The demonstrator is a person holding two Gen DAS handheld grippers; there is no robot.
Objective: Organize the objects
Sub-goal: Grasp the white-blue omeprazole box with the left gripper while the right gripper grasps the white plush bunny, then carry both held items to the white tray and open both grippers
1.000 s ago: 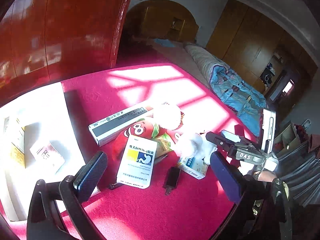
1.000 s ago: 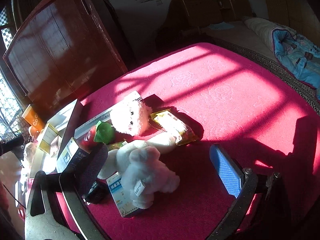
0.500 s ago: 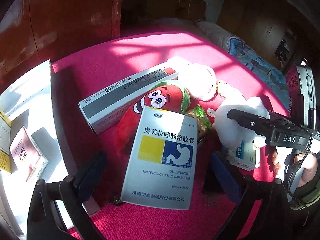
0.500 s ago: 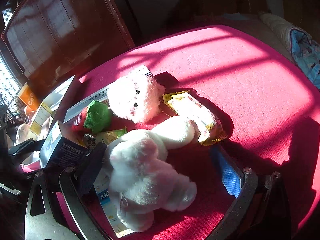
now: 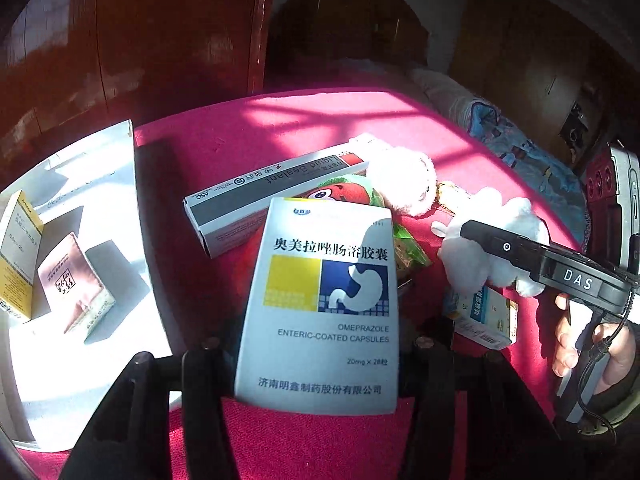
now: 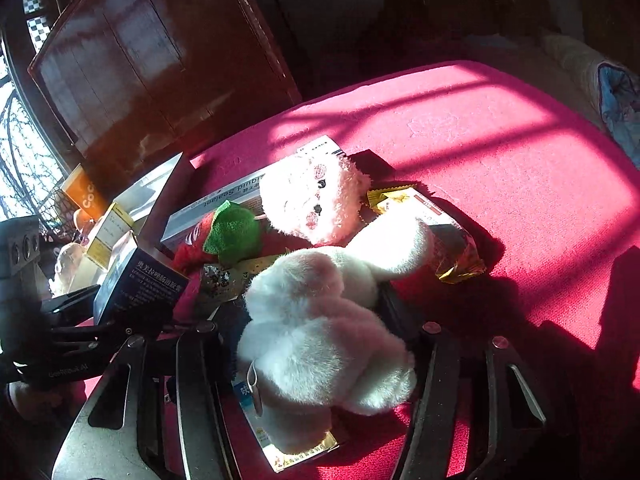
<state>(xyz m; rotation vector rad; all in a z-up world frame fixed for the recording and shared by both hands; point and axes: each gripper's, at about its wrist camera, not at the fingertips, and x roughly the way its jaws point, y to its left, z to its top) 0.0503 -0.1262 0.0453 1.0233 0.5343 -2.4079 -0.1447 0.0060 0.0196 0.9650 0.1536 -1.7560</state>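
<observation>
My left gripper (image 5: 318, 354) had just been closing, w/ the pill box (image 5: 320, 304) between its jaws; both sat tight against the box's lower sides, so I had hold of it. The box stood tilted up off the red cloth (image 5: 280, 132), its top edge over the red plush toy (image 5: 340, 192) and the long grey sealant box (image 5: 272, 196) behind it.

My right gripper (image 6: 316, 340) had also just been closing, this time round the white plush bear (image 6: 316, 320). Its jaws pressed into the fur on both sides, so I had that gripped too. The bear lay on its back across a small blue & white box (image 6: 292, 440), one arm stretched over a gold snack packet (image 6: 440, 232). Its head touched the red toy's green leaf part (image 6: 234, 232).

Off to the left of the cloth was a white tray (image 5: 92, 184) holding a yellow box (image 5: 20, 256) and a pink box (image 5: 72, 284), both leaning, just apart from each other. In the left cam my right hand (image 5: 592, 348) showed at the far right edge, wrapped on the other gripper's handle. Couldn't tell what lay under the pill box.
</observation>
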